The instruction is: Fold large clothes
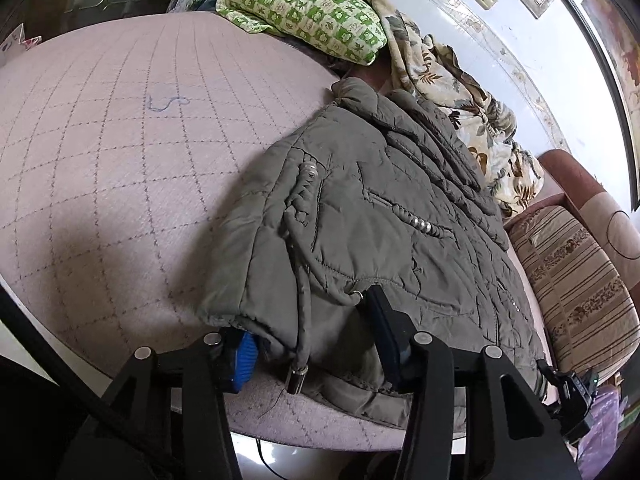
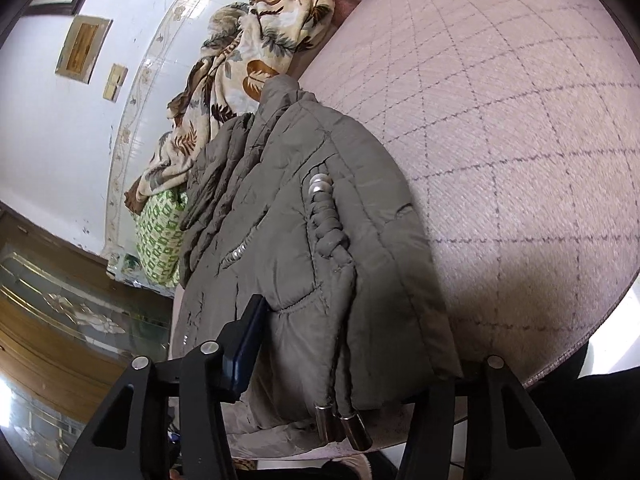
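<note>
A grey-olive padded jacket [image 1: 380, 216] lies folded on the pink quilted bed [image 1: 100, 152], with braided drawcords ending in metal tips [image 1: 296, 376]. My left gripper [image 1: 312, 344] has the jacket's near hem between its fingers; one finger [image 1: 384, 332] rests on top, the blue-padded one [image 1: 242, 356] at the left edge. In the right wrist view the jacket [image 2: 288, 240] fills the middle, and my right gripper [image 2: 344, 364] straddles its near edge; its left finger [image 2: 246, 344] lies on the fabric and its right finger is hidden under the jacket.
A green checked pillow [image 1: 304, 4] and a leaf-print blanket [image 1: 460, 92] lie along the white wall. A striped cushion [image 1: 576, 280] sits at the bed's right end. The bed edge [image 2: 580, 360] is close to both grippers.
</note>
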Motion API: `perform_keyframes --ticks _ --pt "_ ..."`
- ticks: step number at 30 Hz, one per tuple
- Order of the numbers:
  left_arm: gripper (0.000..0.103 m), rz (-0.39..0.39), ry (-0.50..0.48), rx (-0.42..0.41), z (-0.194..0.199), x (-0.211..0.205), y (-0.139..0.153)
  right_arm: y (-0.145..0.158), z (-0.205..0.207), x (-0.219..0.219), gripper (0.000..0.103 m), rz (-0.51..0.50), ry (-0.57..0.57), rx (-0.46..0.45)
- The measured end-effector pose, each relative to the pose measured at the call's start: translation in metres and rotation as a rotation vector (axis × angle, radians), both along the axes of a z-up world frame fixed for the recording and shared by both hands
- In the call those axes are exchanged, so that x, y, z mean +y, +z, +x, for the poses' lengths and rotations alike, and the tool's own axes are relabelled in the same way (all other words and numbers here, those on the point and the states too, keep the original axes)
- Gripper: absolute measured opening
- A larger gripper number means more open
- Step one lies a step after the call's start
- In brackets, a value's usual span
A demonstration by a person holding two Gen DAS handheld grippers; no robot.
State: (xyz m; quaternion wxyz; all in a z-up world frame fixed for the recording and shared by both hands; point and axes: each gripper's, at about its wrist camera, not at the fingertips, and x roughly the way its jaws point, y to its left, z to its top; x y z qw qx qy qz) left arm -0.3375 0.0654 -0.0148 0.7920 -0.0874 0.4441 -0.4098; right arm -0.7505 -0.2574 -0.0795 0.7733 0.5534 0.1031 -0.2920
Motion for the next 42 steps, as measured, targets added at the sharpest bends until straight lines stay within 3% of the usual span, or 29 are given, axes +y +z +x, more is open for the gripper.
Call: perform_keyframes --ticks 3,4,6,8,10,15,26,30,35,39,40,42 --pt "0.048 0.027 0.008 -0.033 0.001 -0.009 0.002 0.003 0.006 -0.001 0.062 -0.016 0.015 0.033" --pt "0.046 0.065 0.008 -0.077 -0.002 -0.015 0.005 0.005 0.008 -0.001 0.060 -0.024 0.021 0.044" --pt "0.028 0.121 0.004 -0.171 -0.011 -0.024 0.012 0.011 0.012 0.000 0.035 -0.070 0.036 0.101" --pt "0.020 0.158 -0.005 -0.250 -0.020 -0.031 0.018 0.018 0.015 0.003 0.030 -0.115 0.046 0.130" --pt "0.018 0.208 -0.008 -0.344 -0.031 -0.038 0.025 0.033 0.022 0.010 0.025 -0.203 0.059 0.185" --pt "0.018 0.285 -0.016 -0.461 -0.043 -0.047 0.032 0.063 0.031 0.025 0.021 -0.380 0.063 0.264" --pt "0.020 0.337 -0.003 -0.487 -0.043 -0.053 0.023 0.061 0.042 0.021 0.021 -0.404 0.103 0.358" --pt "0.021 0.351 0.007 -0.496 -0.045 -0.055 0.017 0.053 0.037 0.020 0.021 -0.384 0.087 0.332" --pt "0.025 0.356 -0.003 -0.463 -0.039 -0.055 0.016 0.056 0.038 0.025 0.021 -0.434 0.083 0.314" --pt "0.031 0.365 0.003 -0.439 -0.033 -0.057 0.014 0.055 0.039 0.018 0.021 -0.389 0.093 0.312" --pt "0.031 0.375 0.005 -0.453 -0.035 -0.058 0.014 0.054 0.039 0.017 0.021 -0.380 0.093 0.314" --pt "0.020 0.375 0.015 -0.497 -0.041 -0.059 0.017 0.057 0.041 0.018 0.021 -0.394 0.096 0.348"
